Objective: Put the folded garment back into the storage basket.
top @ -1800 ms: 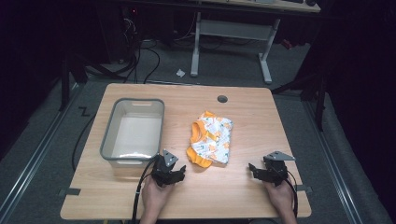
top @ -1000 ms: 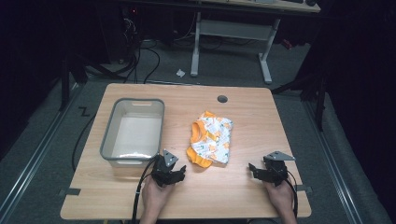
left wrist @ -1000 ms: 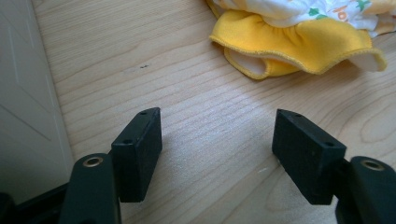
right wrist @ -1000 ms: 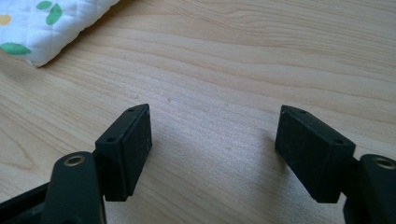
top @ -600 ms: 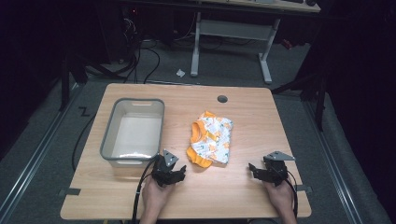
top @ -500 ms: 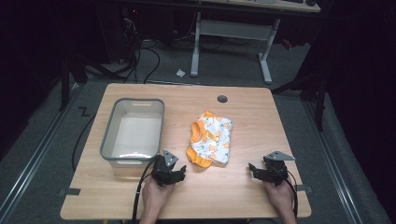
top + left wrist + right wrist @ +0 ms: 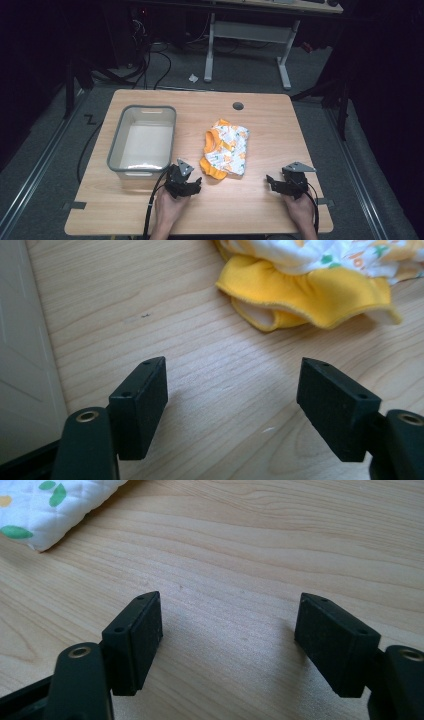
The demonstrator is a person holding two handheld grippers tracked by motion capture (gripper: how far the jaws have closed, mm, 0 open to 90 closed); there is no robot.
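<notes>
A folded white and orange garment [image 7: 225, 148] lies mid-desk, right of a grey tub [image 7: 142, 141]. Near the desk's [image 7: 280, 125] front edge, the left gripper [image 7: 186, 184], its jaws just widened and spread over bare wood, sits just short of the garment. The right gripper [image 7: 282, 184], also spread and empty, rests toward the front right corner.

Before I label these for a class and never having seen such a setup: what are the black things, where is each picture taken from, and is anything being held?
No robot here: a person sits at a wooden table with a handheld tool in each hand, the left gripper and the right gripper. The wide picture comes from a camera above the table. The two close-ups come from cameras riding on each tool, looking along its two black fingers. On the table lie a grey plastic bin and a folded child's garment, white with orange trim. Nothing is held: both pairs of fingers stand open over bare wood, the left having just been opening, near the garment's orange edge.
</notes>
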